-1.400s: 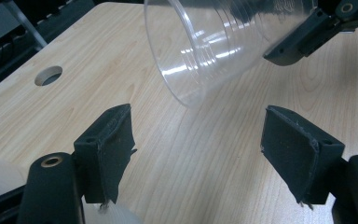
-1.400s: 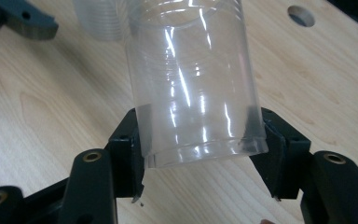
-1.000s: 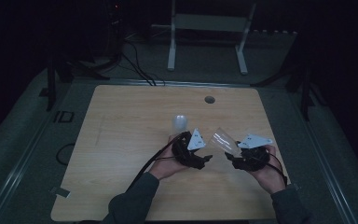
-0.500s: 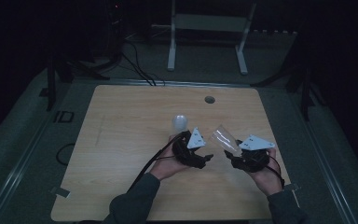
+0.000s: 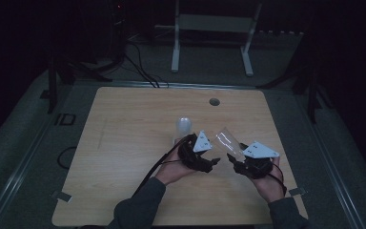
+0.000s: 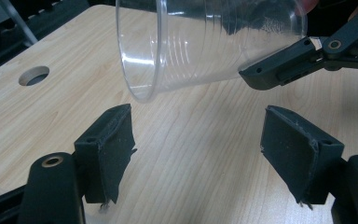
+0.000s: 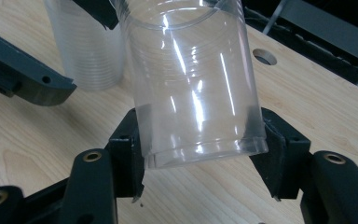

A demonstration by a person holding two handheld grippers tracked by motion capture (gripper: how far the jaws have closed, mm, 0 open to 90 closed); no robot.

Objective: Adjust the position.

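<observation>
Nothing much has shifted since a moment ago: both hands hover over the near right part of the wooden table [image 5: 124, 143] as they did, and the right hand has barely edged along with its load.

At the right, the right gripper [image 5: 240, 160] has its 2 black jaws clamped on the base end of a clear plastic cup [image 5: 228, 140]. Seen from the right gripper view, the pads press the ribbed wall of this cup [image 7: 196, 93] from both sides, just above its bottom. It is lifted off the wood and tilted, with its open mouth pointing up and away toward the table's middle and the left gripper.

Next to it, the left gripper [image 5: 190, 143] sits in the person's left hand [image 5: 171, 169]. Its jaws stand apart with bare wood between them, as the left gripper view shows, and the pads touch nothing. The rim of the tilted cup [image 6: 177, 46] hangs just beyond those pads, above the tabletop.

A 2nd clear cup [image 5: 183, 128] stands upside down on the table just past the left gripper, toward the far edge. In the right gripper view it shows upright-walled behind the held one [image 7: 86, 51], the 2 close but apart.

A round cable hole [image 5: 214, 101] lies near the far edge, well apart from both cups.
</observation>
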